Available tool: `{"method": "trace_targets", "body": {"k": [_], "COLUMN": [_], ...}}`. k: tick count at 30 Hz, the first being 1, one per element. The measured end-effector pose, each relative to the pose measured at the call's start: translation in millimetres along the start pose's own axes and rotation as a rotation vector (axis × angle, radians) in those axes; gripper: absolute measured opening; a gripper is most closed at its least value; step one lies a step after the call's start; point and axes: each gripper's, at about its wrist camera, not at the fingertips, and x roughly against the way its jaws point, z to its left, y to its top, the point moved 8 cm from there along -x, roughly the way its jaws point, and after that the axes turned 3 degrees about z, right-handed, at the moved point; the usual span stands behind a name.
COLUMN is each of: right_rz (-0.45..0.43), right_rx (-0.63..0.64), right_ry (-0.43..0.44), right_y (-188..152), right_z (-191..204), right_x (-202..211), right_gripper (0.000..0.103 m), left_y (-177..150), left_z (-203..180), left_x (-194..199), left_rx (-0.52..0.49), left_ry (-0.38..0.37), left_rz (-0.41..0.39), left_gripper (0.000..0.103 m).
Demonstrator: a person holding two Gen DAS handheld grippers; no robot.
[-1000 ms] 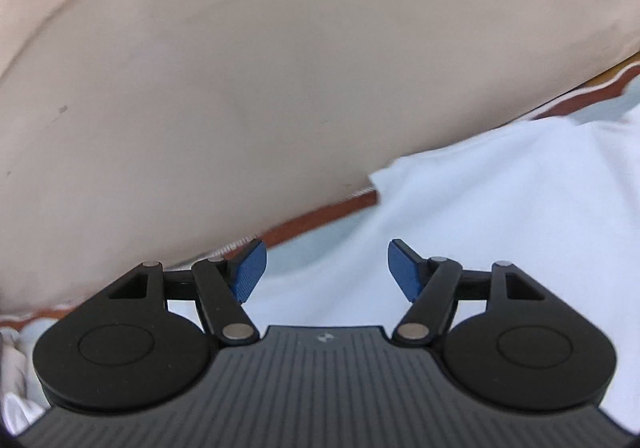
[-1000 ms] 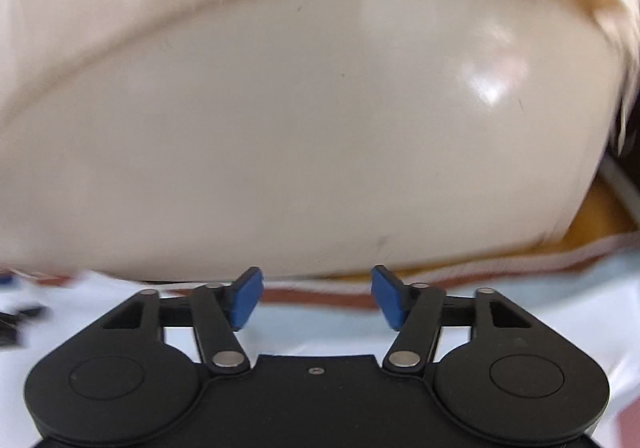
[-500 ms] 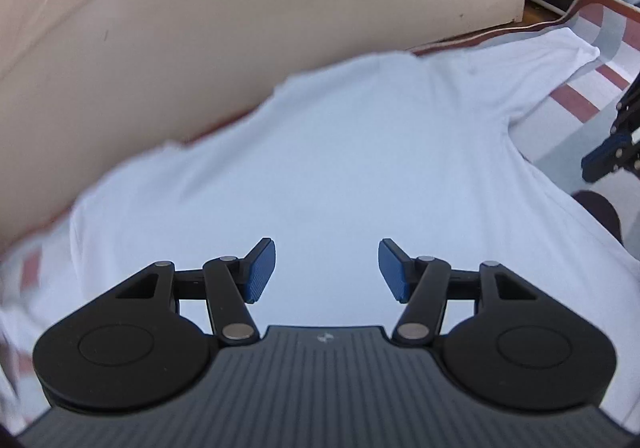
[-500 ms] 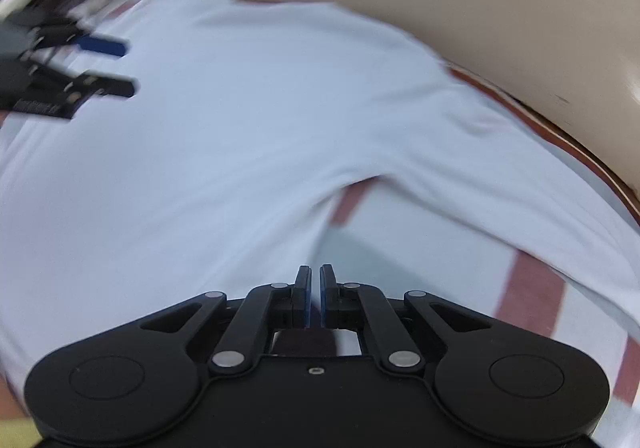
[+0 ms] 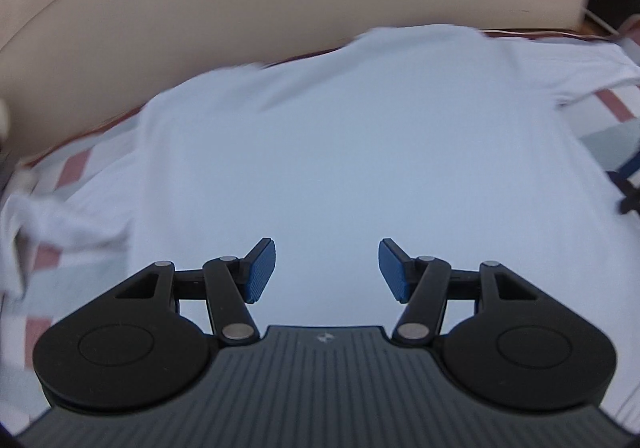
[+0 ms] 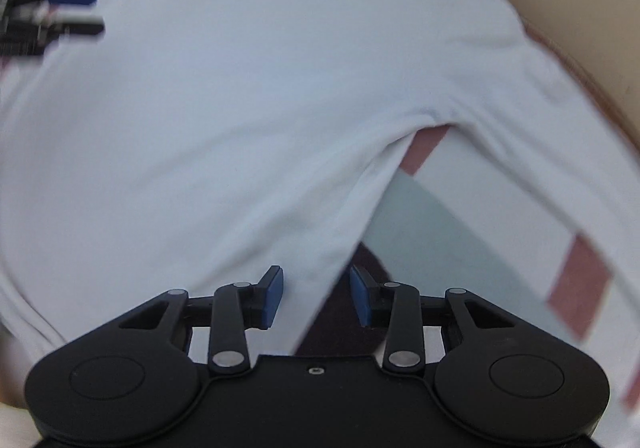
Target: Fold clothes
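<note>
Hovering over white shirt [image 5: 360, 152] spread flat: left tongs [image 5: 327, 271] half-open, empty; right tongs [image 6: 316, 298] opening, shirt's side edge between pads, not pinched.

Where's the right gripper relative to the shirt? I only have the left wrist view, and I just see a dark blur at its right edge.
Observer: The right gripper is at the white shirt's side edge, below the armpit; that edge runs between its fingers.
Operator: Is it gripping the fabric?
Observer: No. Its jaws are opening and the blue pads stand clear of the cloth.
Operator: What's under that edge?
Observer: A dark maroon patch shows right there, with the striped cover beyond it.
Operator: Sleeve on that side flat?
Observer: The sleeve is spread out sideways, unfolded, across the cover.
</note>
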Motion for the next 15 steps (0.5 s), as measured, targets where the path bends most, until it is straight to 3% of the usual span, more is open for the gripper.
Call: {"method": "trace_targets", "body": {"k": [4,7,9,12,15], "right_rz": [-0.086,-0.207,-0.278,-0.304,-0.304], "right_rx": [-0.042,-0.163,-0.25,-0.298,-0.297], "right_ry": [-0.066,-0.138,-0.139,-0.131,-0.179], "right_y": [-17,-36,-49,-64,-75], "right_z": [6,10,20,37,52], "right_x": [8,20,31,29,28], "right_gripper": [0.041,0.041,0.041,0.041,0.04], "left_y": [-21,-42,-61,-91,-117], "left_z": [36,61,80,106,125], "left_x": [14,33,46,55,54], "left_rx": [0.032,0.026,0.032,0.079,0.18], "left_ry": [0.066,0.135,0.177,0.222,0.207], "left_rz": [0.006,-0.002,0.002,0.032,0.075], "left_gripper": [0.057,0.058,0.059,0.059,0.059]}}
